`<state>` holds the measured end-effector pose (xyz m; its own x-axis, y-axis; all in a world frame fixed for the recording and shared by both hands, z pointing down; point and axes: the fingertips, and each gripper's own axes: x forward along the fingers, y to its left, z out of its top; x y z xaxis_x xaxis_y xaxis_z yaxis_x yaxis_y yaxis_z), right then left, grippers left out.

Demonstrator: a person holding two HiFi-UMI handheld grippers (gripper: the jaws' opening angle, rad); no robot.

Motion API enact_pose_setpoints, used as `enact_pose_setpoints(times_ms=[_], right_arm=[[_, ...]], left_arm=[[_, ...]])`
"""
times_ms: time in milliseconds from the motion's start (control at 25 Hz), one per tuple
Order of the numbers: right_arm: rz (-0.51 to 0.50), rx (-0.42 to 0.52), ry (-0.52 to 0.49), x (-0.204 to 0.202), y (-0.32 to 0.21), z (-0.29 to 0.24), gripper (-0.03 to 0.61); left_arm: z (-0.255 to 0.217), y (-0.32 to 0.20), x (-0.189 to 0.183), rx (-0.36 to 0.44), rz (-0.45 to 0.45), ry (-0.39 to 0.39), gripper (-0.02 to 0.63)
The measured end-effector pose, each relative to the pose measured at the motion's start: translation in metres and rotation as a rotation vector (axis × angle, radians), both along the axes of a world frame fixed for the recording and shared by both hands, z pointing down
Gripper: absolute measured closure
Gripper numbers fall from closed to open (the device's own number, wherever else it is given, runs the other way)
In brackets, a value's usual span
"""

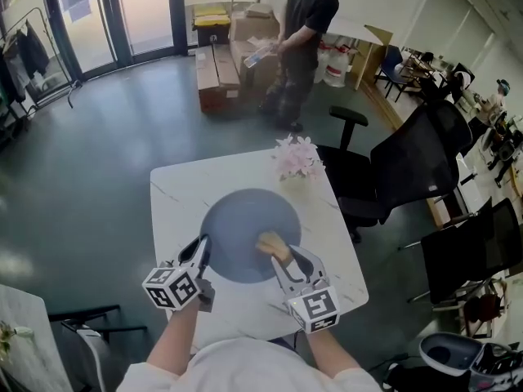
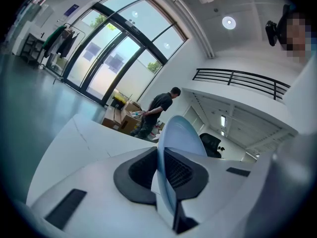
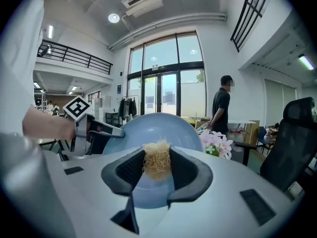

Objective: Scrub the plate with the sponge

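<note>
A pale blue round plate (image 1: pixel 245 231) is held tilted above the white marble table (image 1: pixel 176 194). My left gripper (image 1: pixel 202 247) is shut on the plate's left rim; in the left gripper view the plate (image 2: pixel 181 135) stands edge-on between the jaws (image 2: pixel 163 175). My right gripper (image 1: pixel 282 256) is shut on a tan fibrous sponge (image 1: pixel 272 244), which rests against the plate's right part. In the right gripper view the sponge (image 3: pixel 156 161) sits pinched between the jaws with the plate (image 3: pixel 153 125) right behind it and the left gripper (image 3: pixel 91 133) at its left edge.
A pink flower bunch (image 1: pixel 297 158) stands at the table's far edge. Black office chairs (image 1: pixel 400 166) are to the right. A person (image 1: pixel 302 39) stands by cardboard boxes (image 1: pixel 233 64) beyond the table. Another table corner (image 1: pixel 20 333) is at lower left.
</note>
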<state>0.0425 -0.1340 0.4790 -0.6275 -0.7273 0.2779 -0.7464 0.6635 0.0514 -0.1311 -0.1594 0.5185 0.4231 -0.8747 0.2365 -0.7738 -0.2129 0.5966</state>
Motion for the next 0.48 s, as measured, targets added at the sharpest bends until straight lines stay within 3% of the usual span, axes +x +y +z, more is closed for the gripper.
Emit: enact_pose_setpoints(times_ms=[200, 360, 480], right_arm=[[-0.084, -0.052, -0.013, -0.031, 0.026, 0.015, 0.429], [-0.147, -0.021, -0.018, -0.058, 0.024, 0.006, 0.428], [-0.133, 0.017, -0.018, -0.055, 0.008, -0.006, 0.429]], left_arm=[[-0.003, -0.002, 0.004, 0.011, 0.013, -0.02, 0.571], [0.002, 0.005, 0.012, 0.003, 0.039, -0.045, 0.571], [0.003, 0.012, 0.017, -0.002, 0.052, -0.044, 0.571]])
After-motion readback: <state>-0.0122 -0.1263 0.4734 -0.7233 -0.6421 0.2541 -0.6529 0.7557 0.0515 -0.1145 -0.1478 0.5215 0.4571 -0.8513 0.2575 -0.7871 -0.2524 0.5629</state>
